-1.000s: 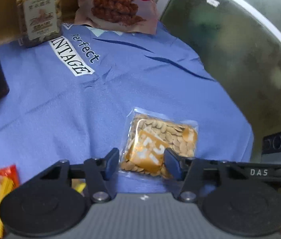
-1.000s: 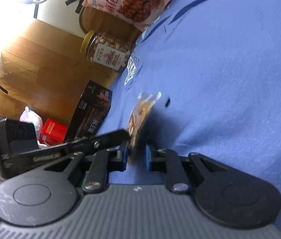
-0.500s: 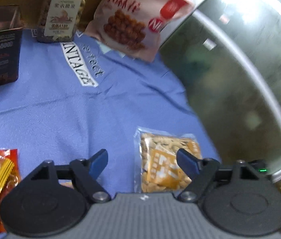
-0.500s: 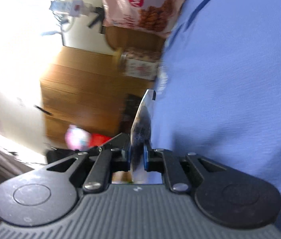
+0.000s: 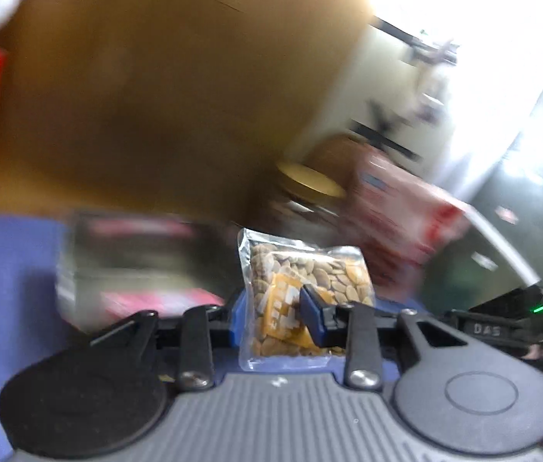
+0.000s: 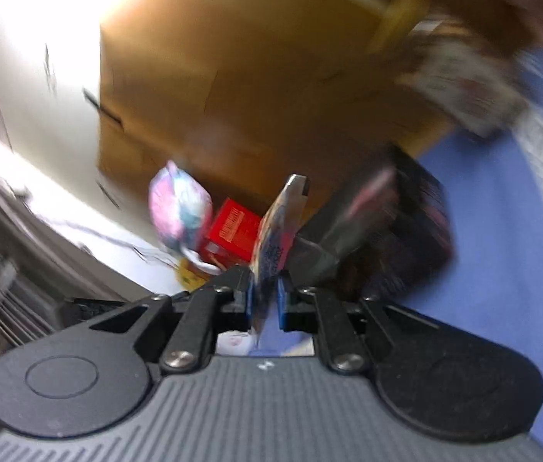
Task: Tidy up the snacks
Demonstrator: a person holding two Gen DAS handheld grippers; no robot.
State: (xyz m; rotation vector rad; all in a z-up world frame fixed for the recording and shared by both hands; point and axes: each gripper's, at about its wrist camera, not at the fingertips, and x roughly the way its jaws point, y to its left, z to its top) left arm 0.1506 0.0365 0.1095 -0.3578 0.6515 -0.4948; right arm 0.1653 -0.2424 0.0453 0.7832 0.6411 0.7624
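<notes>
A clear packet of seeds with an orange label [image 5: 302, 292] stands upright between the fingers of my left gripper [image 5: 273, 317], which is shut on it and holds it lifted off the blue cloth [image 5: 5, 288]. The same packet shows edge-on in the right wrist view [image 6: 277, 231], clamped between the blue pads of my right gripper [image 6: 263, 300]. Both grippers grip the one packet from different sides. The right gripper's body [image 5: 502, 327] shows at the right of the left wrist view.
Both views are motion-blurred. A dark snack box [image 6: 398, 227], a nut jar with a gold lid [image 5: 310, 188] and a pink snack bag [image 5: 398, 215] stand on the cloth. A red box [image 6: 235, 231] and a pastel bag [image 6: 179, 208] sit by a brown cardboard box [image 6: 252, 88].
My left gripper has closed on the seed packet, which lay flat between its open fingers before. The packet is now lifted upright. Both cameras have swung up toward the cardboard box.
</notes>
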